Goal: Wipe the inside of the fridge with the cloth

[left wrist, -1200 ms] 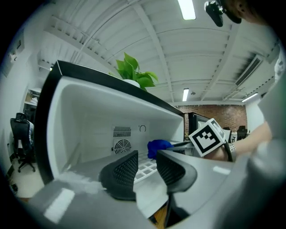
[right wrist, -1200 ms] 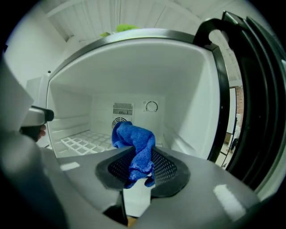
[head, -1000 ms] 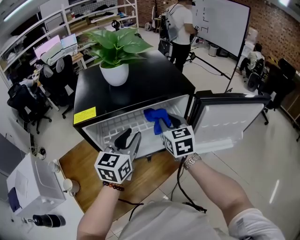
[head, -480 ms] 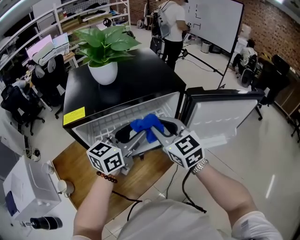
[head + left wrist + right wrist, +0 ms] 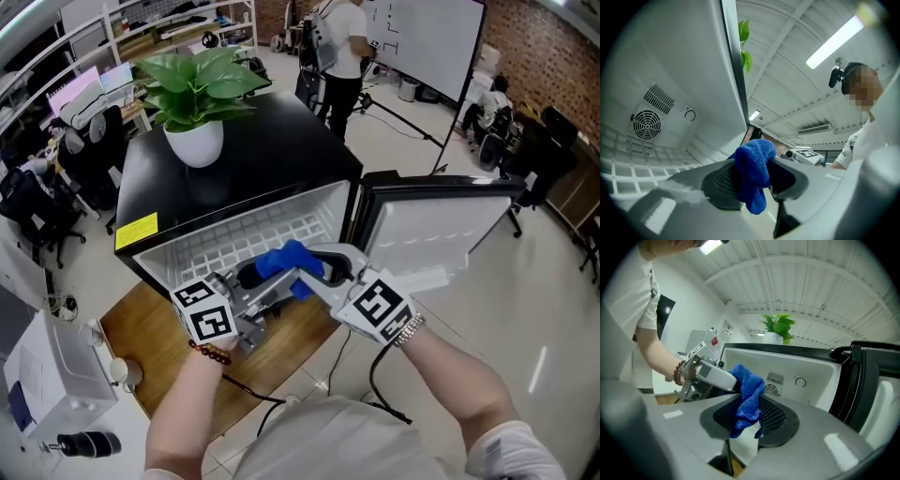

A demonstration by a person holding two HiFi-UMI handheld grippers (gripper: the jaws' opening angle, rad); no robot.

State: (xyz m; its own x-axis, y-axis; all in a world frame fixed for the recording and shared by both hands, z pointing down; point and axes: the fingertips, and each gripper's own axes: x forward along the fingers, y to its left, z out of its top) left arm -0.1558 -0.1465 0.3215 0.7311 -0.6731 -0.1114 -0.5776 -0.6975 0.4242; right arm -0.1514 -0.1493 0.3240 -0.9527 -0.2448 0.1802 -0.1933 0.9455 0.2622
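1. Fridge (image 5: 253,159): small black unit standing on a wooden floor panel (image 5: 155,328). Its door (image 5: 441,225) is swung wide open to the right, showing the white interior.
2. Interior fittings: a white wire shelf (image 5: 239,234) runs across the compartment. A round fan grille (image 5: 647,124) is set in the back wall.
3. Potted plant (image 5: 192,89): green leaves in a white pot, upright on the fridge top, towards its far left corner.
4. Cloth (image 5: 284,262): blue, bunched, held in the air at the fridge mouth, just in front of the wire shelf. It sits between both grippers, with a loose end hanging down.
5. Left gripper (image 5: 262,284): reaches in from the lower left. Its jaws have just been closing, the cloth is between them, and both pads touch the bunch.
6. Right gripper (image 5: 314,267): reaches in from the lower right, opposite the left gripper. Its jaws are clamped on the cloth, which drapes over the mesh pads.
7. Wrists: a bead bracelet (image 5: 208,354) on the left, a metal watch (image 5: 408,330) on the right.
8. Background: a person (image 5: 342,42) stands beside a whiteboard (image 5: 431,37), well behind the fridge.
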